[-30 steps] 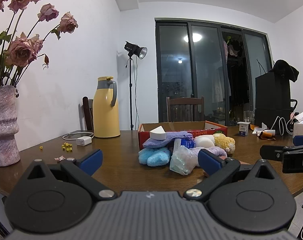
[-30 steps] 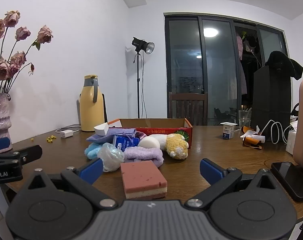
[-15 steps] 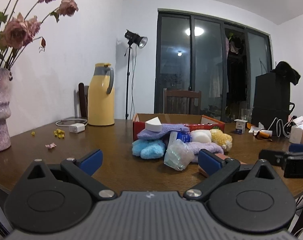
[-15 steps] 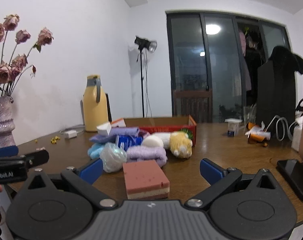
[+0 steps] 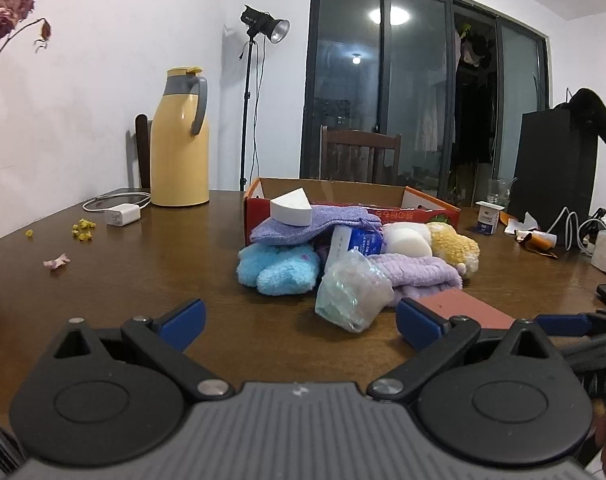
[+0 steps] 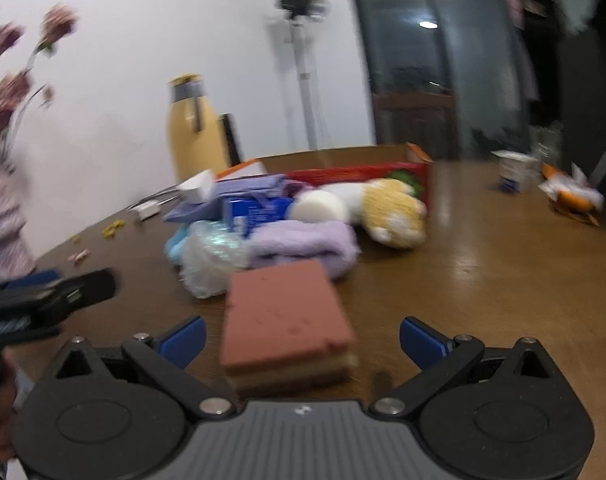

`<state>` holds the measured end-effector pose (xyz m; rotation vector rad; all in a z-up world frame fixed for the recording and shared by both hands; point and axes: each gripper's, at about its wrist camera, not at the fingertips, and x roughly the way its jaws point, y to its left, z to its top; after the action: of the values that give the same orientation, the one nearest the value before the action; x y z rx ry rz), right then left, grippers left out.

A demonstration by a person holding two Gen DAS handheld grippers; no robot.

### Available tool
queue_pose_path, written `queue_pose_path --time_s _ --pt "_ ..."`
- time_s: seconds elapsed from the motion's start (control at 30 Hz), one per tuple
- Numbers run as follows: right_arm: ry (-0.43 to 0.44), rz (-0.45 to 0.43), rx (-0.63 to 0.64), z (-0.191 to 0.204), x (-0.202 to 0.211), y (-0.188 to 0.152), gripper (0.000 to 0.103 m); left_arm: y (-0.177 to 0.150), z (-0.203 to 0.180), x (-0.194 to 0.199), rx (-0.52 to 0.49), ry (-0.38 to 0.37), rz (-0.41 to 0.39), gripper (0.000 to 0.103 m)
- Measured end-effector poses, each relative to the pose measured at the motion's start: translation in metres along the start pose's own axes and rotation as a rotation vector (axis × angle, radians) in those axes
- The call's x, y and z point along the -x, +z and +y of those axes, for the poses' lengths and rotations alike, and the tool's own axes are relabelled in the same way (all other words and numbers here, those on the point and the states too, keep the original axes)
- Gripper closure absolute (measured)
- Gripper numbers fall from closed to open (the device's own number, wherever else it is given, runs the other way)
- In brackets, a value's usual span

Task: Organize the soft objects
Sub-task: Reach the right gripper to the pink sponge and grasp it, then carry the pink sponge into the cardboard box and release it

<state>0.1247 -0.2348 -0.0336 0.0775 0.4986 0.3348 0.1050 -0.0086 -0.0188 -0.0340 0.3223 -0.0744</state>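
A pile of soft things lies on the brown table in front of a red cardboard box [image 5: 431, 210]: a blue fluffy glove [image 5: 277, 266], a purple cloth [image 5: 303, 226] with a white wedge sponge [image 5: 291, 208] on top, a lilac towel [image 5: 419, 274], a yellow plush [image 5: 453, 246], a clear plastic bag [image 5: 353, 292]. A pink layered sponge [image 6: 287, 320] lies nearest, between the open fingers of my right gripper [image 6: 303, 340]. My left gripper [image 5: 299, 318] is open and empty, short of the plastic bag.
A yellow thermos jug [image 5: 179, 140] and a white charger [image 5: 123, 214] stand at the back left. A vase with dried roses [image 6: 3, 216] is at the far left. A small carton [image 5: 489, 218], cables and a black bag [image 5: 551, 184] are at the right.
Both grippers have moved forward toward the pile. The right gripper has tilted down and come over the pink sponge, which now sits between its fingers; its view is blurred.
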Motion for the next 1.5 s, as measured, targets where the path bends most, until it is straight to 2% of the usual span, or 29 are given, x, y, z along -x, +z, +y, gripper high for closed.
queue_pose_path --time_s 0.07,0.13,0.2,0.27,0.3,0.37,0.4,0.5,0.57,0.6,0.63,0.7,0.77,0.8,0.83,0.87,0.97,1.07,1.2,1.27,1.37,1.5 --pt "0.024 0.024 0.014 0.004 -0.011 0.0 0.006 0.003 -0.002 -0.009 -0.008 0.003 0.005 0.0" --pt "0.023 0.054 0.022 0.005 -0.021 -0.001 0.023 0.005 -0.006 -0.016 -0.014 0.003 0.013 0.0" --pt "0.036 0.056 0.023 -0.001 -0.021 -0.002 0.033 0.007 -0.01 -0.022 -0.021 -0.005 0.025 0.0" --pt "0.077 0.074 0.028 -0.015 -0.017 0.001 0.033 0.007 -0.017 -0.027 -0.029 -0.023 0.041 0.0" --pt "0.062 0.084 0.026 -0.022 -0.015 0.003 0.034 0.008 -0.021 -0.03 -0.034 -0.043 0.054 0.0" --pt "-0.012 0.064 0.004 -0.042 -0.007 0.008 0.027 0.011 -0.029 -0.032 -0.034 -0.104 0.067 0.0" --pt "-0.048 0.05 -0.014 -0.054 -0.001 0.012 0.016 0.012 -0.034 -0.033 -0.032 -0.144 0.072 0.0" --pt "-0.044 0.008 -0.076 -0.077 0.012 0.019 0.014 0.018 -0.053 -0.04 -0.03 -0.264 0.064 0.0" --pt "-0.033 0.007 -0.126 -0.084 0.015 0.02 0.016 0.023 -0.067 -0.052 -0.03 -0.337 0.069 0.006" --pt "-0.024 0.012 -0.148 -0.087 0.015 0.019 0.021 0.026 -0.074 -0.059 -0.026 -0.359 0.083 0.016" --pt "-0.014 0.015 -0.163 -0.089 0.015 0.017 0.028 0.029 -0.081 -0.069 -0.018 -0.389 0.114 0.023" --pt "-0.017 0.014 -0.19 -0.09 0.017 0.012 0.035 0.033 -0.091 -0.09 -0.004 -0.452 0.177 0.03" --pt "-0.018 0.014 -0.266 -0.098 0.018 0.007 0.046 0.032 -0.098 -0.111 0.016 -0.478 0.257 0.039" --pt "-0.013 0.011 -0.312 -0.1 0.017 0.005 0.052 0.03 -0.1 -0.119 0.031 -0.487 0.302 0.05" --pt "-0.005 0.008 -0.337 -0.105 0.015 0.004 0.053 0.027 -0.101 -0.125 0.049 -0.501 0.34 0.063" --pt "0.005 0.007 -0.354 -0.107 0.015 0.002 0.054 0.024 -0.099 -0.126 0.085 -0.514 0.354 0.063" --pt "0.019 0.006 -0.37 -0.109 0.012 0.0 0.054 0.017 -0.091 -0.114 0.114 -0.502 0.36 0.066" --pt "0.097 0.03 -0.399 -0.108 0.004 0.001 0.058 0.009 -0.078 -0.084 0.141 -0.526 0.401 0.067" --pt "0.19 0.057 -0.313 -0.082 -0.009 0.002 0.054 -0.002 -0.063 -0.036 0.115 -0.466 0.362 0.067" --pt "0.168 0.041 -0.287 -0.073 -0.008 0.003 0.054 -0.003 -0.053 -0.028 0.144 -0.44 0.363 0.064" --pt "0.132 0.001 -0.276 -0.073 0.011 0.009 0.049 0.001 -0.045 -0.026 0.152 -0.394 0.347 0.063" --pt "0.082 -0.029 -0.295 -0.086 0.054 0.006 0.047 0.005 -0.047 -0.027 0.154 -0.406 0.319 0.062"
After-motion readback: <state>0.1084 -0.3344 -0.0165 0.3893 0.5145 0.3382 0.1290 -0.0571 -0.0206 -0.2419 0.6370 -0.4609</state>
